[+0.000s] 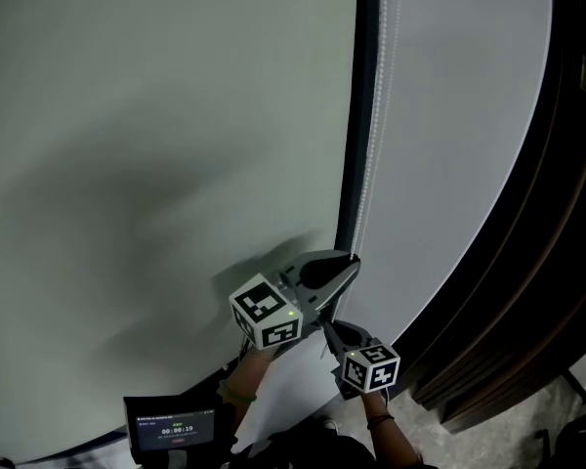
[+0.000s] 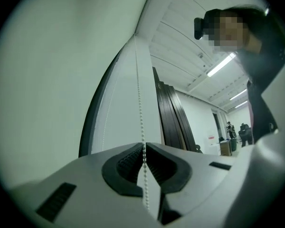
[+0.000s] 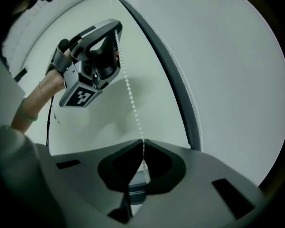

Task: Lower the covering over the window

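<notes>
Clamping shut on the thin white beaded chain (image 2: 140, 108), the left tongs (image 2: 144, 148) and right tongs (image 3: 143, 144) are both holding it. Jerky pulling is probably risking beads slipping through the pads.

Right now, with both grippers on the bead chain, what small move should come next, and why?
Probably open the right gripper to let go of the chain. It is shut on it low down, while the left gripper is shut on the same chain higher up, so the left one seems placed for the next downward pull.

Dark stacked panels (image 1: 513, 301) at the right, small lit screen (image 1: 173, 428) bottom left, perhaps a phone.
</notes>
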{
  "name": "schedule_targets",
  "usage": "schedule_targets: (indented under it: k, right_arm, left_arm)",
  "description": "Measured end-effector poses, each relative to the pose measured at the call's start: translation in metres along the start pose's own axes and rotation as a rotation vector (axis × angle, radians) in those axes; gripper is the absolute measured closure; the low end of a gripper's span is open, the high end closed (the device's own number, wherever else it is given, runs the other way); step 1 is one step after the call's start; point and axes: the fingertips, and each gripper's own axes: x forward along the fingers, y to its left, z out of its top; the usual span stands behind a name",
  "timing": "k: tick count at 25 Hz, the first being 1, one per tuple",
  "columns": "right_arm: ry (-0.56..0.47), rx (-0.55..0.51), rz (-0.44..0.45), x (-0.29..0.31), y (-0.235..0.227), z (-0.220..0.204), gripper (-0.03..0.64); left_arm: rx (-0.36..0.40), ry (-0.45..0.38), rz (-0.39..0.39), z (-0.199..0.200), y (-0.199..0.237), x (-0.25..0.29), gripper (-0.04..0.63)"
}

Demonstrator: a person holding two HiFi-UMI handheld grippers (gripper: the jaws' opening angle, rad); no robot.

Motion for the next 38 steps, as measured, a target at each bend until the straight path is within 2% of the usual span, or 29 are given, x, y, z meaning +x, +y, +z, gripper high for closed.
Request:
schedule_targets:
  k: [3,8,10,12,14,16,18,21,23,26,30,34,35,37,38]
  right_arm:
    - [-0.001,0.004,0.01,-0.004,0.001,-0.002,0.601]
    - [0.024,-0.009,0.001,-0.008,-0.001,-0.006,0.601]
    - [0.129,-0.069,-0.024,-0.005,-0.007,-0.032,0.601]
    - [0.27,-0.126,-0.045,-0.006,-0.013,-0.078,0.601]
    - [0.37,-0.09,-0.041,-0.014,-0.015,-0.124,0.601]
    - [0.401,-0.024,-0.029,-0.023,-0.012,-0.153,0.6]
    - [0.392,-0.011,-0.022,-0.028,-0.009,-0.158,0.6]
    - [0.29,0.004,-0.019,-0.028,-0.006,-0.121,0.597]
    - [0.173,0.016,0.0,-0.03,0.002,-0.073,0.577]
    - [0.003,-0.048,0.059,-0.034,0.022,0.012,0.531]
    - [-0.148,-0.197,0.127,-0.032,0.05,0.11,0.514]
    - [-0.261,-0.29,0.169,-0.035,0.07,0.181,0.514]
    - [-0.295,-0.303,0.165,-0.04,0.072,0.197,0.52]
    - [-0.337,-0.324,0.14,-0.049,0.074,0.218,0.598]
    - [-0.349,-0.321,0.133,-0.051,0.073,0.222,0.601]
  left_arm:
    - [-0.028,-0.029,-0.002,0.001,-0.001,-0.003,0.578]
    - [-0.097,-0.082,0.053,-0.003,0.007,-0.008,0.589]
    - [-0.095,-0.001,0.079,-0.033,0.009,-0.009,0.589]
    - [-0.117,0.121,0.113,-0.084,0.013,-0.014,0.589]
    - [-0.182,0.239,0.156,-0.144,0.016,-0.024,0.589]
    - [-0.245,0.368,0.196,-0.202,0.015,-0.043,0.589]
    - [-0.295,0.501,0.224,-0.256,0.008,-0.068,0.589]
    - [-0.366,0.685,0.25,-0.318,-0.008,-0.111,0.589]
    - [-0.413,0.758,0.255,-0.346,-0.021,-0.135,0.589]
    - [-0.5,0.722,0.274,-0.359,-0.031,-0.147,0.589]
    - [-0.476,0.751,0.225,-0.364,-0.037,-0.14,0.589]
    - [-0.515,0.733,0.219,-0.371,-0.044,-0.137,0.589]
    - [-0.516,0.731,0.22,-0.37,-0.044,-0.135,0.589]
    - [-0.511,0.724,0.222,-0.366,-0.043,-0.131,0.589]
    - [-0.512,0.72,0.226,-0.364,-0.042,-0.129,0.589]
